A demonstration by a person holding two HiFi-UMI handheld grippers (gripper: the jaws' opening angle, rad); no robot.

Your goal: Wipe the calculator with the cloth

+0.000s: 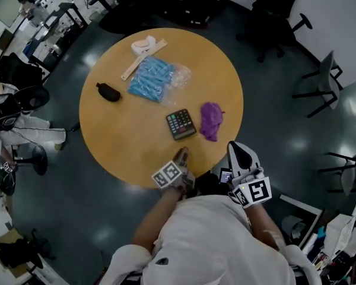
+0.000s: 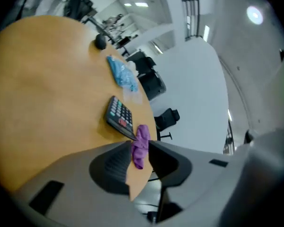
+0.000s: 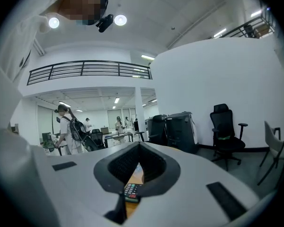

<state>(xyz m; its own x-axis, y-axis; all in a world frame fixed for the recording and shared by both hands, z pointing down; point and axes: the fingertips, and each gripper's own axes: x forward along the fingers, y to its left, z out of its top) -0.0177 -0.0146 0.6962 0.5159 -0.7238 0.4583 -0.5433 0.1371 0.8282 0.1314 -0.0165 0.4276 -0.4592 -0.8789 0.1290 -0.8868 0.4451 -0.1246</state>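
Note:
A black calculator lies face up on the round wooden table, and a crumpled purple cloth sits just to its right, close beside it. My left gripper hovers over the table's near edge, short of the calculator; its jaws stand open with nothing between them. The left gripper view looks past them to the calculator and the cloth. My right gripper is off the table's near right edge, shut and empty. The calculator peeks through below its closed tips.
Farther back on the table lie a blue plastic packet, a wooden ruler, a white roll and a small black pouch. Black office chairs stand on the dark floor beyond the table.

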